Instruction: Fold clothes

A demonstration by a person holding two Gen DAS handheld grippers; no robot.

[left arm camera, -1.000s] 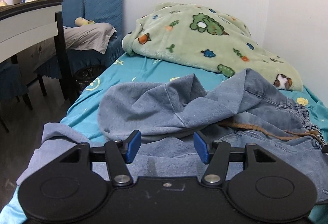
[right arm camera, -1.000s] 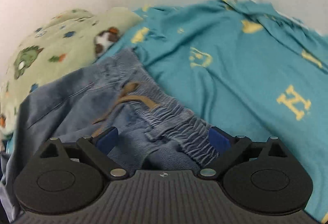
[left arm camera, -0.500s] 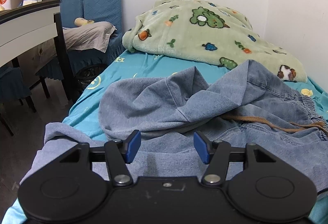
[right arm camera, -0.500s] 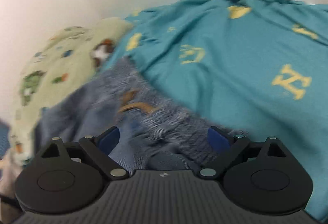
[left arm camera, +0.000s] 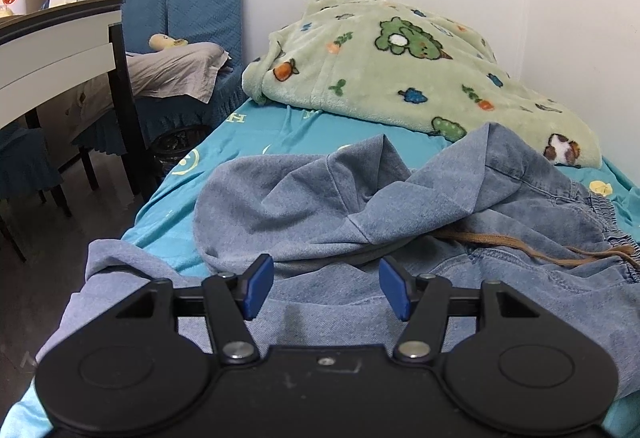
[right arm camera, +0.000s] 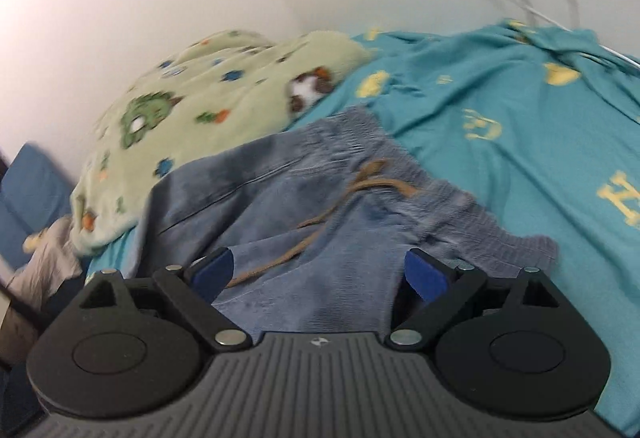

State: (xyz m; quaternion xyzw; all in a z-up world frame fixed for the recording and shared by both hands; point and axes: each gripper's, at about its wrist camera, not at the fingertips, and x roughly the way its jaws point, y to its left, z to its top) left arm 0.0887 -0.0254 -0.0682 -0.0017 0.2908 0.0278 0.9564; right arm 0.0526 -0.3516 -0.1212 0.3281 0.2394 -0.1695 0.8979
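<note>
- The jeans (left arm camera: 420,205) lie rumpled on the bed (left arm camera: 256,141), over its teal sheet; one part is bunched into a raised fold, another spreads toward the bed's near edge
- The left gripper (left arm camera: 326,288) is low over the near denim; its blue fingers (left arm camera: 256,286) stand apart with nothing between them
- The right gripper (right arm camera: 320,272) is at the waistband (right arm camera: 452,205) end; its fingers (right arm camera: 426,274) are spread wide, with denim showing in the gap between them; whether they touch the cloth is hard to tell, as this view is blurred
- A brown drawstring (right arm camera: 360,189) trails across the denim from the elastic waistband
- A green blanket (left arm camera: 400,69) with cartoon prints is heaped at the bed's far end, just beyond the jeans, against the white wall
- Blue chairs (left arm camera: 192,9) stand left of the bed, with a grey cloth (left arm camera: 176,73) draped on them
</note>
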